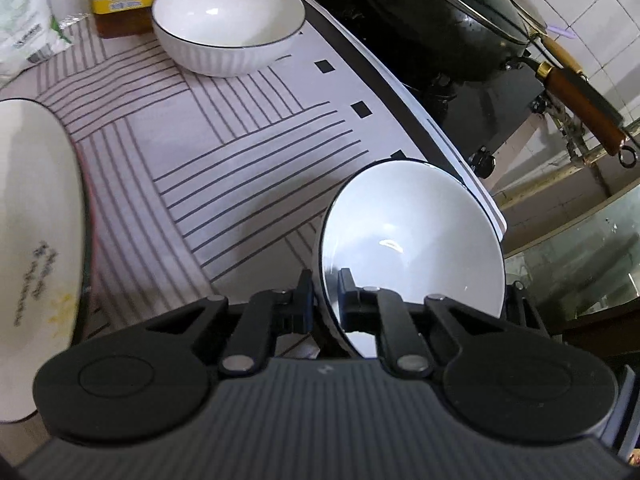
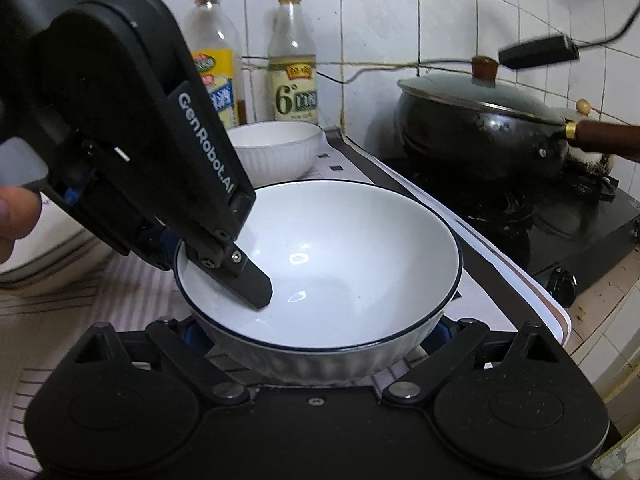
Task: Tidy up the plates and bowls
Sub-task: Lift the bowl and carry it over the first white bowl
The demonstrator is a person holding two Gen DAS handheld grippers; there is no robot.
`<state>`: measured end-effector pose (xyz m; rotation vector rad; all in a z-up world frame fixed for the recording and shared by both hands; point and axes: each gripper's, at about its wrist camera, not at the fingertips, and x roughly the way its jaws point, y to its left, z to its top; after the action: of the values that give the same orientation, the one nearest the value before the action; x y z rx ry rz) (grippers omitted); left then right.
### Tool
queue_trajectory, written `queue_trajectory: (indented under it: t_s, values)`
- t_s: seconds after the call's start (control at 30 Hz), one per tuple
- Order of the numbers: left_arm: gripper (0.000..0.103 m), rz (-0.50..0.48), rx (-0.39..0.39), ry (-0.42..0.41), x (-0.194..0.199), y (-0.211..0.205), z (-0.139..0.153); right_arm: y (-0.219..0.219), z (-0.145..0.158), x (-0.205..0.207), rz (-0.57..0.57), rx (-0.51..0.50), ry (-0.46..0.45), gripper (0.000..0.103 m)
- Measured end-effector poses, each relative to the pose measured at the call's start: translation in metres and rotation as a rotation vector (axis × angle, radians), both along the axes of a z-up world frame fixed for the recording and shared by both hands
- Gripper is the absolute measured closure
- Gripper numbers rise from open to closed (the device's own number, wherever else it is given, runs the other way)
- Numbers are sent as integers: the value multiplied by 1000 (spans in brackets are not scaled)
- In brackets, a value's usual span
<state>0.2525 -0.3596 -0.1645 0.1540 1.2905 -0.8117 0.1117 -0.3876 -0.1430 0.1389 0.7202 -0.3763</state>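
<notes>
Two white ribbed bowls show in both views: the left tongs (image 1: 325, 292) clench the near white dark-rimmed bowl's (image 2: 320, 264) rim above the striped counter (image 1: 208, 152). Only the right wrist view shows the right tongs (image 2: 320, 332) spread wide around it, and the far bowl (image 2: 276, 148) beside two bottles (image 2: 294, 56).

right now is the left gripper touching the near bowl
Touching: in the right wrist view the left gripper pinches the near bowl's rim, one finger flat inside it.

Striped mat (image 1: 224, 148) (grey lines), far bowl (image 1: 228, 20), plate (image 1: 36, 208)
</notes>
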Motion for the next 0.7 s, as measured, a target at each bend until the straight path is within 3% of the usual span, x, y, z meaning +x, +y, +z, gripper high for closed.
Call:
queue_trajectory:
  t_s: [0.27, 0.57, 0.7]
  values:
    - [92, -20, 26, -33, -7, 17, 38, 15, 31, 1, 0, 27, -20, 5]
    - [92, 23, 7, -49, -24, 62, 79, 43, 72, -2, 103, 15, -14, 5]
    - [91, 31, 11, -116, -39, 81, 96, 56, 87, -3, 127, 29, -26, 5]
